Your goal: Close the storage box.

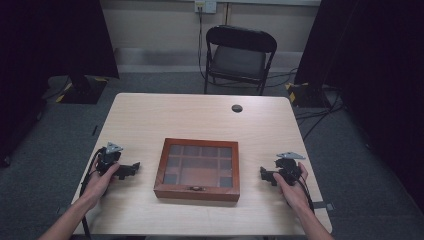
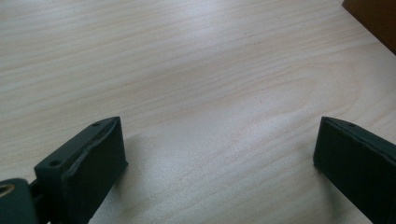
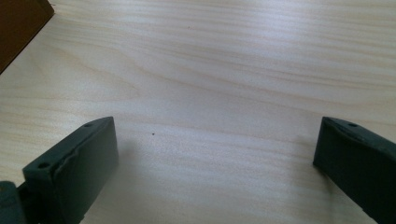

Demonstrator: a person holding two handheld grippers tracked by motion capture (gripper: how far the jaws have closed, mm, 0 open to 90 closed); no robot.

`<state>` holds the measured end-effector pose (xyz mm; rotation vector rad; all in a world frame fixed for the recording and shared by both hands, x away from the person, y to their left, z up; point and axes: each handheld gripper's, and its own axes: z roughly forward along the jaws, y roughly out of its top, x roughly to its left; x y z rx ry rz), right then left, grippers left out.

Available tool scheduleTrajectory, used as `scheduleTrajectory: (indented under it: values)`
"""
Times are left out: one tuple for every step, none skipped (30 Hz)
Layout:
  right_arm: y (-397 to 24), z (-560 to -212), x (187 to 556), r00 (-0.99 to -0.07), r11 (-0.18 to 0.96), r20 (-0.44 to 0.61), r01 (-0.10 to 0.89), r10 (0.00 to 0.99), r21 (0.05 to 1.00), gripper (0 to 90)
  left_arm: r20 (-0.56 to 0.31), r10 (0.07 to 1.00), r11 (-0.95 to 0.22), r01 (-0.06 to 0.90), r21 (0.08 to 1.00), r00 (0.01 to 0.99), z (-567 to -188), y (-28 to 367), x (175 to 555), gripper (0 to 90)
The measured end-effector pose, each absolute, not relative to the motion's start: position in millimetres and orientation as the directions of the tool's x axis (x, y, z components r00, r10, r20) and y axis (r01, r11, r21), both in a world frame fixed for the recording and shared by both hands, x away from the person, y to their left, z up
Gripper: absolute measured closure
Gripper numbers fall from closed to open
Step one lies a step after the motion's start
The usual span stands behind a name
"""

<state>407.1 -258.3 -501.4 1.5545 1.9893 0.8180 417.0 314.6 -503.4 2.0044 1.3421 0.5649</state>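
The wooden box (image 1: 197, 169) sits shut in the middle of the tabletop (image 1: 150, 115), with your left gripper (image 1: 131, 170) just left of it and your right gripper (image 1: 264, 175) just right of it. Both sets of fingers are spread wide with nothing between them. Pinch the box unevenly and it may skid or twist. Catch the glass lid off its clasp (image 1: 195, 188) and it could flop open.
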Motion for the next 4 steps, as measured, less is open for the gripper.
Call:
scheduleTrajectory:
  values:
    - [-258.5, -501.5, 407.1, -0.238, 0.177, -0.014, 0.681, 0.971, 0.711, 0.0, -0.005, 0.924, -0.262, 0.643, 0.720, 0.382, -503.4, 314.6, 417.0, 1.6]
    - [-258.3, -501.4, 407.0, -0.237, 0.175, -0.011, 0.682, 0.971, 0.710, 0.0, -0.004, 0.924, -0.263, 0.643, 0.719, 0.383, -503.4, 314.6, 417.0, 1.6]
    - [-258.3, -501.4, 407.1, -0.237, 0.175, -0.012, 0.682, 0.971, 0.710, 0.0, -0.005, 0.924, -0.262, 0.643, 0.720, 0.382, -503.4, 314.6, 417.0, 1.6]
    - [-258.4, -501.4, 407.1, -0.238, 0.176, -0.012, 0.682, 0.971, 0.710, 0.0, -0.005, 0.924, -0.263, 0.643, 0.719, 0.382, -503.4, 314.6, 417.0, 1.6]
